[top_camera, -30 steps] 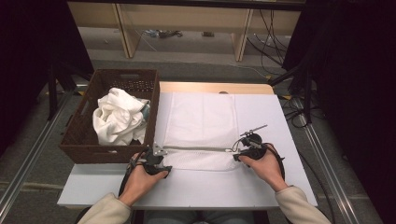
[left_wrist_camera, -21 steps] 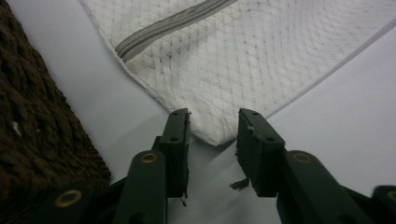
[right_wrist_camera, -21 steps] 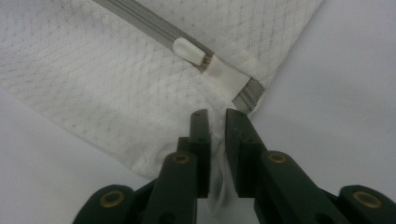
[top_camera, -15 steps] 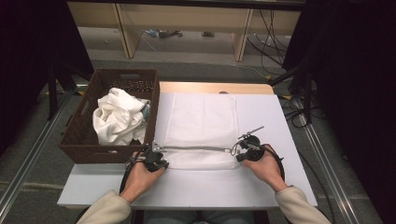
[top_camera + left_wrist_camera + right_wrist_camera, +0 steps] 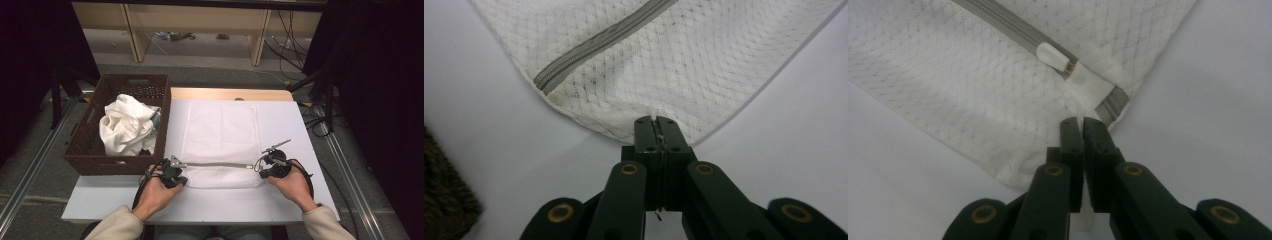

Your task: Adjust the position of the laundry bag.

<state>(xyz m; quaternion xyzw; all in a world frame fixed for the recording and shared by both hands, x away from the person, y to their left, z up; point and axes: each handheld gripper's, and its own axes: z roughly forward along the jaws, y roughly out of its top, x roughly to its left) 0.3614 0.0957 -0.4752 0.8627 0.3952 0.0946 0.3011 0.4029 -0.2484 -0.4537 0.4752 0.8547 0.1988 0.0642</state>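
Left gripper view: mesh bag [image 5: 664, 65] edge pinched between closed jaws.

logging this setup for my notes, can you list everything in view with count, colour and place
white mesh zip-up laundry bag: one, white, flat on the middle of the table, near edge pinched at both corners
grey zipper: one, grey, along the bag's near edge, white pull tab at its right end
dark brown woven basket: one, dark brown, at the table's left edge
crumpled white cloth: one heap, white, inside the basket
white table: one, white, under the bag
cables: several, dark, on the floor beyond the table
left gripper: one, black, jaws shut on the bag's near left corner
right gripper: one, black, jaws shut on the bag's near right corner
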